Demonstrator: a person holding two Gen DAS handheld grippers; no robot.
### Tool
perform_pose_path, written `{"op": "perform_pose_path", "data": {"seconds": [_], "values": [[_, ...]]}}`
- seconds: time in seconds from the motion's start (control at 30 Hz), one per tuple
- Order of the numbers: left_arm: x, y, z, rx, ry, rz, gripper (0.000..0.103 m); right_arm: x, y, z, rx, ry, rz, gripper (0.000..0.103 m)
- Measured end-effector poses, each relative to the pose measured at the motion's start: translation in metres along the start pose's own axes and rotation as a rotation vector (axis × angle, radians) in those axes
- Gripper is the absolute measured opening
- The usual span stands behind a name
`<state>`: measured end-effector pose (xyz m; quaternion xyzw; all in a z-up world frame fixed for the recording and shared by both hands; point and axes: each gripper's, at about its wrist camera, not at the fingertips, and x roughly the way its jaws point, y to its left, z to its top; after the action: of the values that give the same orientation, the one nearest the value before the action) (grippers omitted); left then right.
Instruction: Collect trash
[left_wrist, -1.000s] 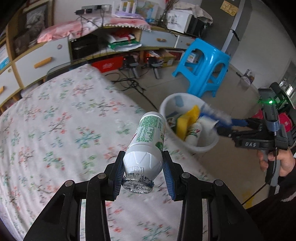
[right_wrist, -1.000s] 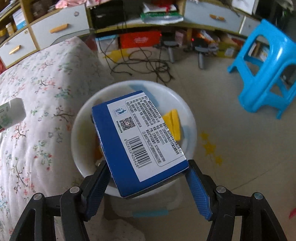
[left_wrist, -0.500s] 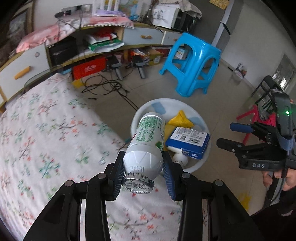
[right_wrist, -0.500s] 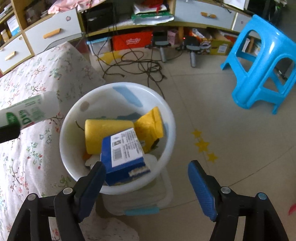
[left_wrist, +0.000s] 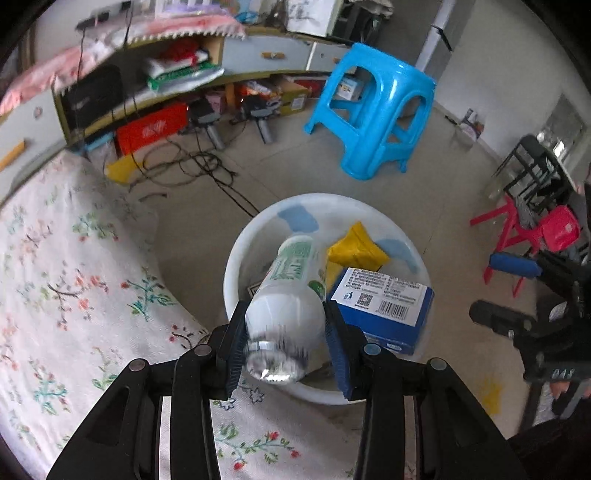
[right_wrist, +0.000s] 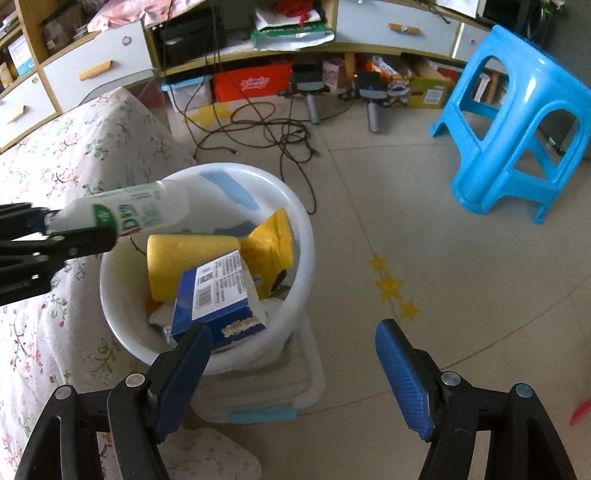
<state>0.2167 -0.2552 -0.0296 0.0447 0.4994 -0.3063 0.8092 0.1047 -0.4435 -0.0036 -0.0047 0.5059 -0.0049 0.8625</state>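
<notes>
Left gripper clamps the white bottle above the white bin. Right gripper, empty beside the bin, has just been opening.

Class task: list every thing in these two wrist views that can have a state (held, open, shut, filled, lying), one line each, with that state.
Left claw: shut on the bottle.
White bottle: gripped, held above the basin.
Right claw: open, nothing between its pads.
White basin: partly filled with trash.
Blue box: lying tilted in the basin.
Yellow pouch: in the basin.
Blue stool: upright on the floor.
</notes>
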Motion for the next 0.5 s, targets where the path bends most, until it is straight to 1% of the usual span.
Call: {"op": "perform_pose_path", "data": {"seconds": [0.03, 0.07, 0.1, 0.17, 0.2, 0.37, 0.5], "values": [[0.001, 0.002, 0.001, -0.019, 0.008, -0.004, 0.044, 0.0, 0.001, 0.0, -0.001, 0.0, -0.001, 0.079], [0.001, 0.003, 0.001, -0.026, 0.012, -0.005, 0.053, 0.0, 0.001, 0.0, -0.003, 0.0, 0.0, 0.079], [-0.001, 0.003, 0.0, -0.028, 0.013, 0.0, 0.063, 0.0, 0.001, 0.0, -0.004, 0.0, 0.002, 0.079], [-0.006, 0.001, -0.003, -0.017, 0.003, 0.024, 0.073, 0.0, 0.002, 0.0, -0.007, 0.003, 0.005, 0.079], [-0.009, 0.001, -0.006, -0.009, 0.003, 0.036, 0.075, 0.0, 0.003, 0.0, -0.008, 0.005, 0.006, 0.079], [-0.025, 0.002, -0.021, -0.003, 0.031, 0.083, 0.076, -0.006, 0.011, 0.0, -0.021, -0.001, -0.001, 0.08], [-0.051, 0.006, -0.035, -0.013, 0.001, 0.124, 0.09, -0.013, 0.021, 0.003, -0.016, -0.001, -0.005, 0.08]]}}
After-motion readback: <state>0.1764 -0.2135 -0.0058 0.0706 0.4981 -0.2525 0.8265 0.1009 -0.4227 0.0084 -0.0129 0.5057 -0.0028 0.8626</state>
